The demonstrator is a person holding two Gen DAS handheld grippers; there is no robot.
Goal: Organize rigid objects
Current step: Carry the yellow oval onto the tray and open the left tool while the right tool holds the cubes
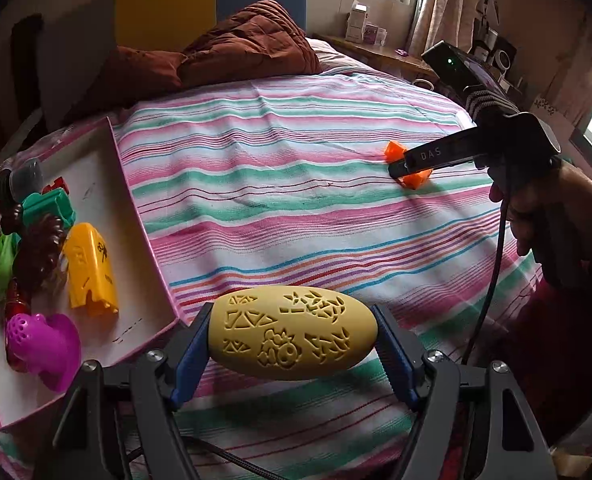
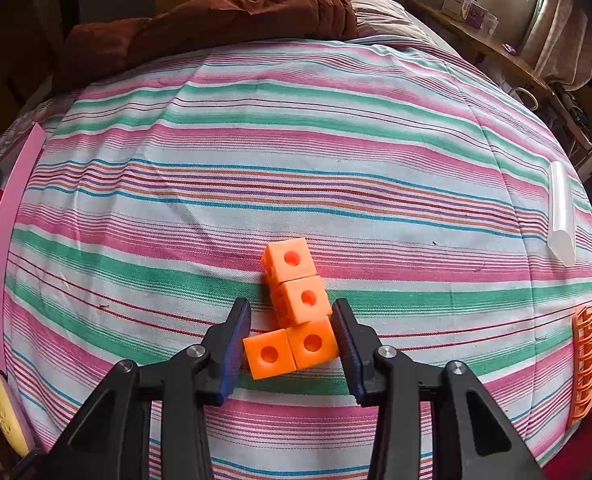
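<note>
My left gripper (image 1: 293, 338) is shut on a yellow carved egg-shaped object (image 1: 291, 332), held above the striped bed, just right of the pink-rimmed white tray (image 1: 135, 240). The tray holds several toys, among them a yellow piece (image 1: 89, 268) and a purple one (image 1: 43, 346). My right gripper (image 2: 291, 340) is down at the bed with its fingers on either side of an L-shaped piece of orange cubes (image 2: 296, 312). Its pads look to be touching the piece's lower cubes. The left wrist view shows that gripper (image 1: 400, 166) over the orange piece (image 1: 396, 150).
A brown quilt (image 1: 235, 48) lies at the head of the bed. A clear plastic tube (image 2: 562, 216) and an orange rack-like object (image 2: 584, 364) lie on the bed's right side. A wooden shelf (image 2: 496, 48) with boxes runs beside the bed under the window.
</note>
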